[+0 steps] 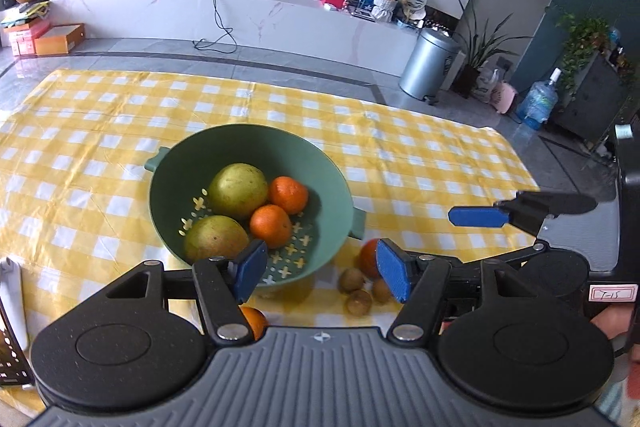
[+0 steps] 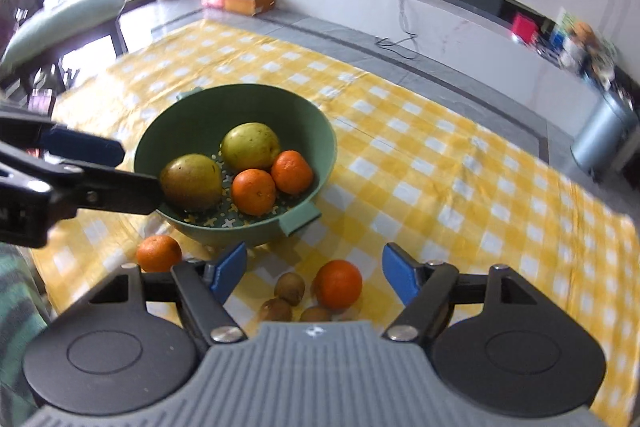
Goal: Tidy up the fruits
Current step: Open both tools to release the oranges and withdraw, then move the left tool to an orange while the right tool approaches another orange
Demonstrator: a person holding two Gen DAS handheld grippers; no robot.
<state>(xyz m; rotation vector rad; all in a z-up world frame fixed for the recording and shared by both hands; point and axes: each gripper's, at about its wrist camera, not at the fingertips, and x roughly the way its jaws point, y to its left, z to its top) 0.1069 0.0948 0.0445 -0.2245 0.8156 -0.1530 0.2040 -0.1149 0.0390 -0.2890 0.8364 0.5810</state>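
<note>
**Reaching past loose fruit near the strainer bowl**

Left gripper [image 1: 322, 269] hangs open and empty. The strainer bowl [image 2: 248, 99] holds two pears and two oranges. At its 5 o'clock, the open, empty right gripper [image 2: 310, 277] could scatter the small brown fruits [image 2: 289, 287] beside the loose orange [image 2: 338, 283].

A matt green plastic colander [image 1: 320, 163] is sitting on a creased yellow-checked cloth [image 1: 420, 163]. Dimpled, slightly shiny tangerines [image 2: 253, 191] are lying inside it (beside smooth, speckled pears [image 2: 250, 146]). Rough brown longans [image 2: 289, 287] are looking dull.
</note>
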